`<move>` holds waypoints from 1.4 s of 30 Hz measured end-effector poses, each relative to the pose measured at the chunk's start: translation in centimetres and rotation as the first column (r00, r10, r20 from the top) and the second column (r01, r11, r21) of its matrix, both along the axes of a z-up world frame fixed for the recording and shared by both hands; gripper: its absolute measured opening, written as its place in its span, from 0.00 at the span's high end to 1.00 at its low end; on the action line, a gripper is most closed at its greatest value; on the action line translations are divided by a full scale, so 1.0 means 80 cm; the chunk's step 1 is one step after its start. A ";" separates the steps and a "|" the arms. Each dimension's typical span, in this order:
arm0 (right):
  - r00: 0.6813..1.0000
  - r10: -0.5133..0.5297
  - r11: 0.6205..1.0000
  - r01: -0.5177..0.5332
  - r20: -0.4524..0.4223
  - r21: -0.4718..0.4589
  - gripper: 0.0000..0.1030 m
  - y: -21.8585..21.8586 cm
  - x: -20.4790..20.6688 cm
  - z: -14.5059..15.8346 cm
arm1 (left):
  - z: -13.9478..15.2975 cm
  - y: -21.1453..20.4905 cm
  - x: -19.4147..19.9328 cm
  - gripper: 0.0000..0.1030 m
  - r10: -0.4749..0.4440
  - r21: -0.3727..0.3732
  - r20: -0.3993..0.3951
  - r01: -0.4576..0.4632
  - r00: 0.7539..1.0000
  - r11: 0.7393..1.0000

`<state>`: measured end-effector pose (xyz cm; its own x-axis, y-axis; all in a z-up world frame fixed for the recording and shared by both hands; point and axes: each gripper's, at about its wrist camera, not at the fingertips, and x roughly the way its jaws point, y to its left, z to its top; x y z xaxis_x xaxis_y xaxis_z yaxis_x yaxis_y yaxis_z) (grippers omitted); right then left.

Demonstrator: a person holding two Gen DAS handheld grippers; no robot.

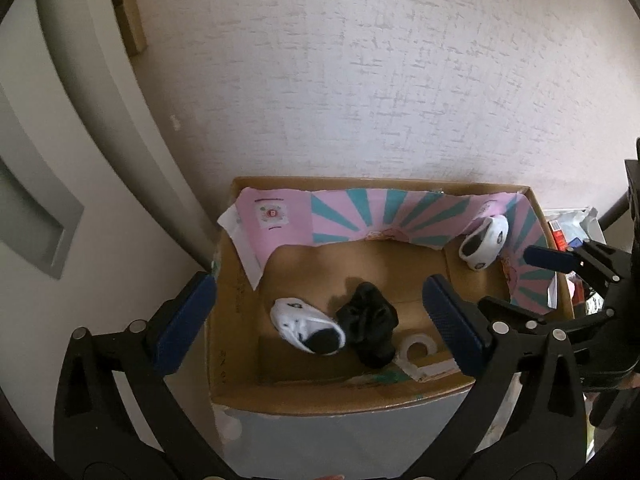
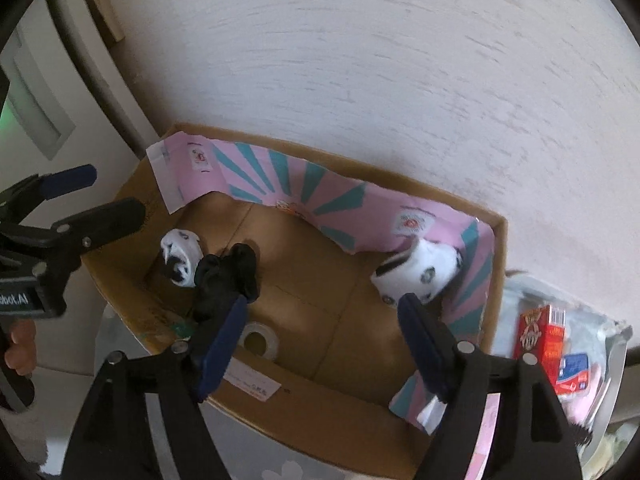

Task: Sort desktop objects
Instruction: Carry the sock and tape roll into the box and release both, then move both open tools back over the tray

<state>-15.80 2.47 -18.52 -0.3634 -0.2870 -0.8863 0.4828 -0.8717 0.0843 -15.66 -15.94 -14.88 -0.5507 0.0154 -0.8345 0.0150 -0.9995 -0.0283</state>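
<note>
An open cardboard box (image 1: 228, 320) (image 2: 496, 248) lined with pink and teal paper stands against the wall. Inside lie a white rolled sock (image 1: 304, 326) (image 2: 180, 252), a black sock bundle (image 1: 368, 324) (image 2: 228, 276), a tape roll (image 1: 416, 348) (image 2: 260, 340) and a second white sock (image 1: 484, 246) (image 2: 420, 272) in the far right corner. My left gripper (image 1: 320, 312) is open and empty above the box's front left. My right gripper (image 2: 324, 320) is open and empty above the box's front; it also shows in the left wrist view (image 1: 560, 260).
A textured white wall rises right behind the box. A white door frame (image 1: 80, 160) stands to the left. To the right of the box lies a bag with a red carton (image 2: 540, 332) and other packets. The box rests on a grey surface (image 1: 340, 440).
</note>
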 end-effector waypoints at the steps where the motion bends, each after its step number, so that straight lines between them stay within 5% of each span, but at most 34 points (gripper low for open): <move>1: 1.000 -0.009 1.000 0.009 0.004 -0.003 0.28 0.004 0.002 0.000 | 0.001 -0.001 0.002 0.00 0.004 0.005 0.002 -0.004 1.000 1.000; 17: 0.996 -0.075 0.997 0.076 0.046 -0.034 0.28 0.060 0.048 -0.006 | 0.008 0.030 0.027 0.00 0.027 0.193 0.041 -0.034 0.999 0.981; 23: 0.997 -0.079 0.984 0.076 -0.010 -0.159 0.28 0.100 0.073 0.031 | 0.017 0.080 0.047 0.00 -0.035 0.132 0.022 0.031 0.999 0.991; 29: 0.981 -0.165 0.979 0.150 -0.098 -0.139 0.28 0.178 0.097 0.075 | 0.041 0.132 0.062 0.00 -0.116 0.105 -0.020 0.118 0.993 0.987; 42: 0.918 -0.393 0.917 0.387 -0.052 -0.091 0.28 0.366 0.126 0.048 | 0.051 0.304 0.099 0.00 -0.383 0.003 -0.052 0.384 0.922 0.923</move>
